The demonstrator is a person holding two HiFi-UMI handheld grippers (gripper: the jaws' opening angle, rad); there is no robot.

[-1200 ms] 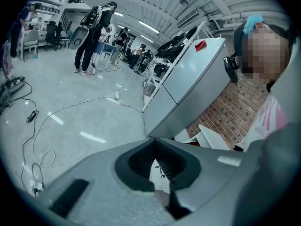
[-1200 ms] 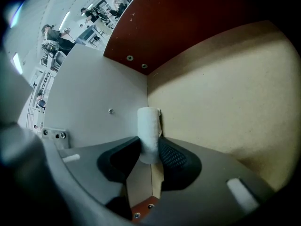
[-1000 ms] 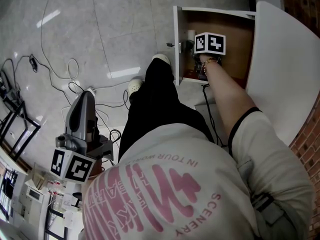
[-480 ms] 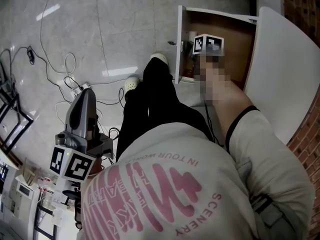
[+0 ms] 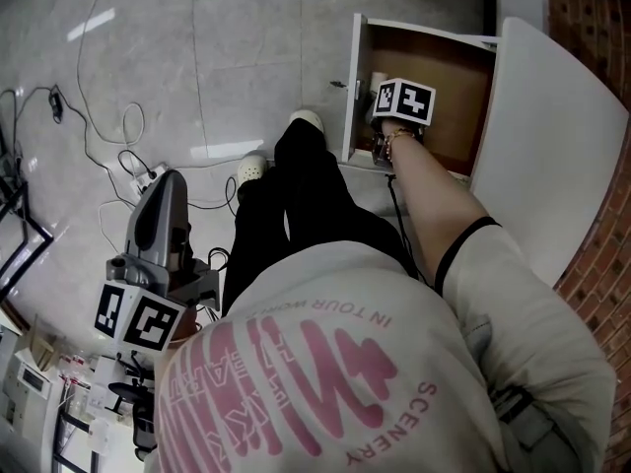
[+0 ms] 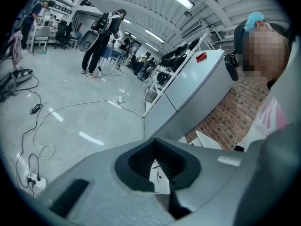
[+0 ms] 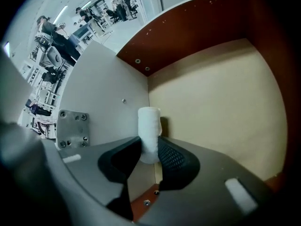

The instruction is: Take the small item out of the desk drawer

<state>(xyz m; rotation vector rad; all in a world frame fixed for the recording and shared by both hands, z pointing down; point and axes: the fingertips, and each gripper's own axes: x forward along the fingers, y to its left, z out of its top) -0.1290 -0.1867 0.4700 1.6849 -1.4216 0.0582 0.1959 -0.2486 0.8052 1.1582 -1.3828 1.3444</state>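
Grey polished flooring is seen spreading far to the left of the right tongs, and loose cables are strewn across it just beyond the left tongs. A white counter is set immediately to the right of the right tongs. At its edge a drawer is found standing open, white outside and brown and tan within; the right tongs are reached well inside it. One thing alone is contained in the drawer: a small white cylindrical item, held upright near the corner where the white side wall is met by the tan panel. The right tongs are clamped on its lower part, a pad being pressed to each side. A metal plate is fixed to the wall, left of these tongs. The left tongs are held low and well apart from the drawer, their pads drawn together, with nothing gripped.
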